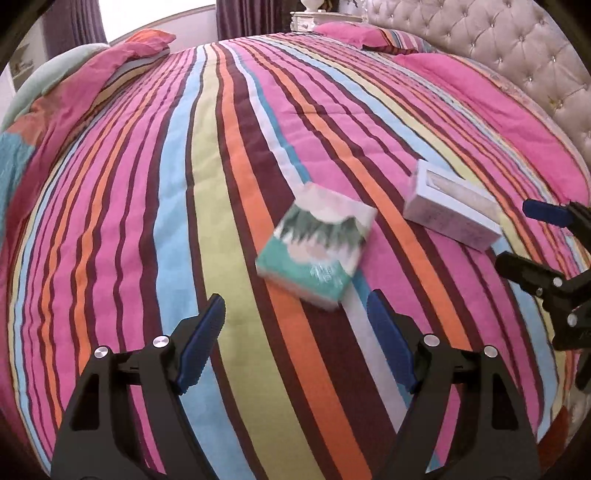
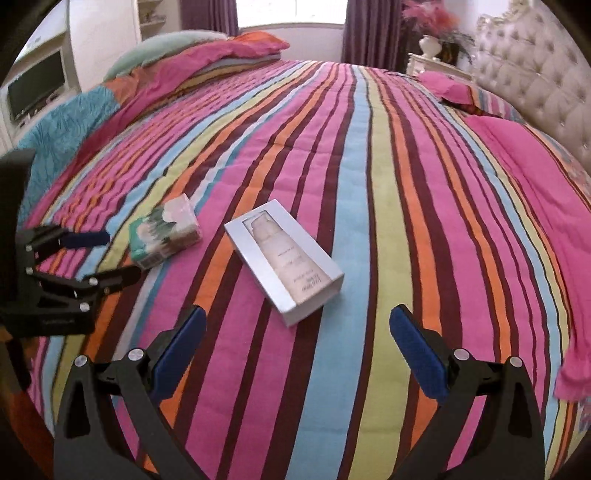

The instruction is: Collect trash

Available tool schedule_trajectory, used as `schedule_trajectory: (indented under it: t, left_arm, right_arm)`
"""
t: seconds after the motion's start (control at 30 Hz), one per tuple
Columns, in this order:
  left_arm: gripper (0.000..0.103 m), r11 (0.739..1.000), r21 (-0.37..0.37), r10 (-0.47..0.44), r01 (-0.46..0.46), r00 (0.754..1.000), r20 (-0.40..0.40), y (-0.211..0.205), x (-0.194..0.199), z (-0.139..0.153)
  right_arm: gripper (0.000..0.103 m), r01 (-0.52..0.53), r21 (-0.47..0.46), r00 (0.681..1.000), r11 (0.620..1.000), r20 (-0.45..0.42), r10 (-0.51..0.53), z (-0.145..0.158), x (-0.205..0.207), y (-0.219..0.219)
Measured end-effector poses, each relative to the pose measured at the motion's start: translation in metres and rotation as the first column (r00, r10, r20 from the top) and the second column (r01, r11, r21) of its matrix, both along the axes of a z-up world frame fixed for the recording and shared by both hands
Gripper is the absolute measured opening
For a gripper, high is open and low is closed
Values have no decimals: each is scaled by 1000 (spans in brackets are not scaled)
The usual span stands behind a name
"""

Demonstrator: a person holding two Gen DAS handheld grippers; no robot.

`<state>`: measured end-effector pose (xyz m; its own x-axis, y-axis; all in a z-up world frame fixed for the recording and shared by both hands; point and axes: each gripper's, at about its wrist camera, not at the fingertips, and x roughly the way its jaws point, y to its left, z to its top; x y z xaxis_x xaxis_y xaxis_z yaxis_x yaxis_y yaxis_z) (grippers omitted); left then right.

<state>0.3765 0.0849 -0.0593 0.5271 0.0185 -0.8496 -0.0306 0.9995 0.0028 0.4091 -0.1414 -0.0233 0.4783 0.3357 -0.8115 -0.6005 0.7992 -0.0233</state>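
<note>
A green and white tissue pack (image 1: 317, 247) lies on the striped bedspread (image 1: 184, 184), just ahead of my left gripper (image 1: 297, 317), which is open and empty. A white cosmetic box with a bottle picture (image 2: 284, 258) lies flat just ahead of my right gripper (image 2: 297, 332), also open and empty. The box also shows in the left wrist view (image 1: 448, 210), to the right of the pack. The pack shows in the right wrist view (image 2: 164, 230), left of the box. Each gripper is visible in the other's view: the right gripper (image 1: 532, 236) and the left gripper (image 2: 110, 254).
Pink pillows (image 2: 461, 88) and a tufted headboard (image 2: 535, 85) lie at the right. A folded quilt (image 2: 207, 62) sits at the far left of the bed. A nightstand with a vase (image 2: 430, 55) and a window (image 2: 291, 11) stand beyond.
</note>
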Motion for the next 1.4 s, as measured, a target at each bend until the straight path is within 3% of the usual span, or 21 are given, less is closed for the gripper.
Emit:
schedule_trajectory:
  t: [0.27, 0.63, 0.7, 0.77, 0.8, 0.83, 1.0, 1.27, 1.4]
  left_arm:
    - [77, 999, 34, -41, 42, 999, -33, 0, 31, -13]
    - [77, 997, -6, 71, -72, 997, -19, 2, 50, -18]
    - [76, 996, 2, 87, -87, 996, -9, 0, 50, -19]
    - [70, 996, 10, 94, -94, 996, -3, -2, 49, -18]
    - [59, 995, 12, 98, -98, 995, 0, -3, 48, -17]
    - [51, 994, 20, 106, -106, 994, 2, -3, 46, -15]
    - [51, 995, -14, 103, -104, 994, -16, 5, 36, -9]
    - [51, 990, -89, 109, -106, 994, 32, 7, -10, 15]
    - [51, 991, -92, 100, -96, 994, 50, 1, -39, 27]
  right_arm:
    - [95, -23, -60, 1000, 998, 8, 24, -13, 22, 17]
    - [94, 23, -36, 999, 999, -23, -24, -23, 41, 31]
    - [82, 21, -24, 999, 999, -47, -22, -24, 41, 33]
    - [56, 31, -23, 998, 999, -51, -32, -23, 38, 34]
    - [54, 42, -15, 997, 999, -60, -43, -22, 37, 34]
    - [52, 49, -4, 996, 999, -69, -49, -21, 35, 33]
    - [51, 103, 30, 992, 994, -73, -100, -13, 23, 24]
    - [50, 189, 90, 980, 978, -88, -181, 11, -8, -6]
    - [50, 216, 126, 974, 968, -101, -204, 22, -24, -23]
